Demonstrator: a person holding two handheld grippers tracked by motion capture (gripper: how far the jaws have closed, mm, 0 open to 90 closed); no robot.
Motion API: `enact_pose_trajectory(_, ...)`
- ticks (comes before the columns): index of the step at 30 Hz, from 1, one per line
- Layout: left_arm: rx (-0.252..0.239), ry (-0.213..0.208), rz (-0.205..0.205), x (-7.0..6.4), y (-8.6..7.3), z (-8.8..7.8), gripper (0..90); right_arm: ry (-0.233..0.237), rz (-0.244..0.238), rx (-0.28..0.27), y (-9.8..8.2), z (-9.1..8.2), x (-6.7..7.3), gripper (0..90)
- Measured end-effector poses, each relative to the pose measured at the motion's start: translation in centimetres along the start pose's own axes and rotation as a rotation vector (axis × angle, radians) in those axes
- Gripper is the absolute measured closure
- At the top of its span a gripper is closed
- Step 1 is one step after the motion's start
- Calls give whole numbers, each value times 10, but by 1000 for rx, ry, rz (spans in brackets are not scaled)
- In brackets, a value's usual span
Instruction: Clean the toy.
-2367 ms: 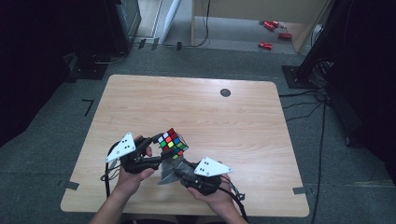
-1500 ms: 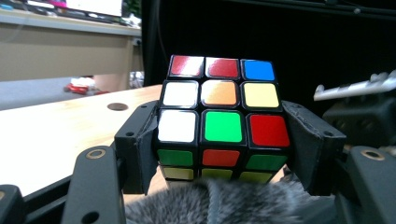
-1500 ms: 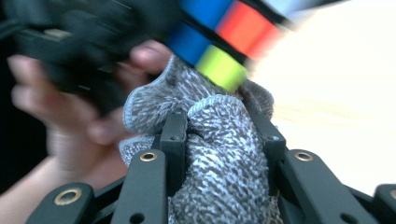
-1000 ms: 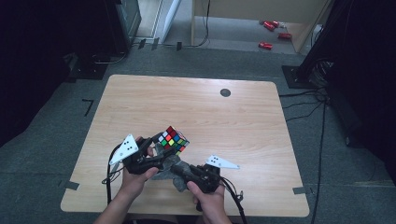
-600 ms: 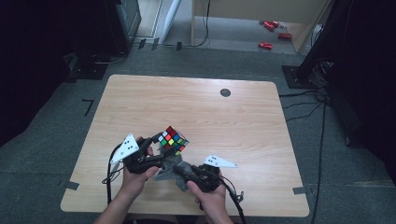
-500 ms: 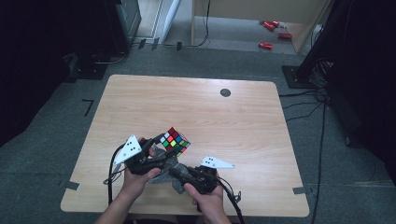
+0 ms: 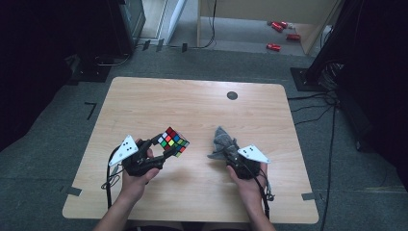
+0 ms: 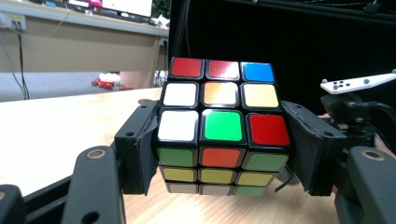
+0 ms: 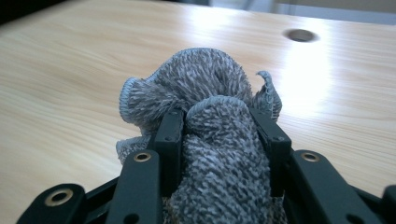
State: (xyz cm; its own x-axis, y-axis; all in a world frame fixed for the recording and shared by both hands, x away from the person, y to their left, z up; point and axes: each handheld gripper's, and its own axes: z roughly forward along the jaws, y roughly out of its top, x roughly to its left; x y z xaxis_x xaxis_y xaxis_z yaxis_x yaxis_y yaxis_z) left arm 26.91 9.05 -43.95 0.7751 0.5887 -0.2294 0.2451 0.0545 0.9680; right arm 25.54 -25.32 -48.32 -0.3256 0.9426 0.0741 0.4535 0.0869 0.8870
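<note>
A scrambled Rubik's cube (image 7: 174, 140) (image 8: 222, 126) hangs tilted just above the wooden table (image 7: 192, 101), left of centre. My left gripper (image 7: 164, 146) (image 8: 222, 156) is shut on it, one pad on each side face. A crumpled grey cloth (image 7: 223, 141) (image 9: 205, 88) lies to the right of centre, bunched between the jaws of my right gripper (image 7: 227, 153) (image 9: 222, 135). Those jaws have just been opening a little, but the pads still press on the cloth. A wide gap of bare wood separates cube and cloth.
A dark round hole (image 7: 232, 95) (image 9: 300, 35) sits in the table near its far edge. Red objects (image 7: 279, 26) lie on the floor beyond. Dark equipment and cables stand to the left and right of the table.
My right gripper has swung to the right with the grey cloth, away from the cube it was beside. The left gripper and the cube have stayed put.
</note>
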Motion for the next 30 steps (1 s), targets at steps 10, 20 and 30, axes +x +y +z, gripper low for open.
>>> enact_pose_trajectory(10, 43, -3, -11, 2, -4, 4, 346, -59, -62, 121, -16, 19, -22, 495)
enact_pose_trajectory(20, 92, 2, -40, 8, -7, 9, 346, -10, -100, 1, 7, 0, -19, 291)
enact_pose_trajectory(30, 110, -24, -49, 2, -9, 14, 346, 301, -222, -151, 22, -17, 44, 247)
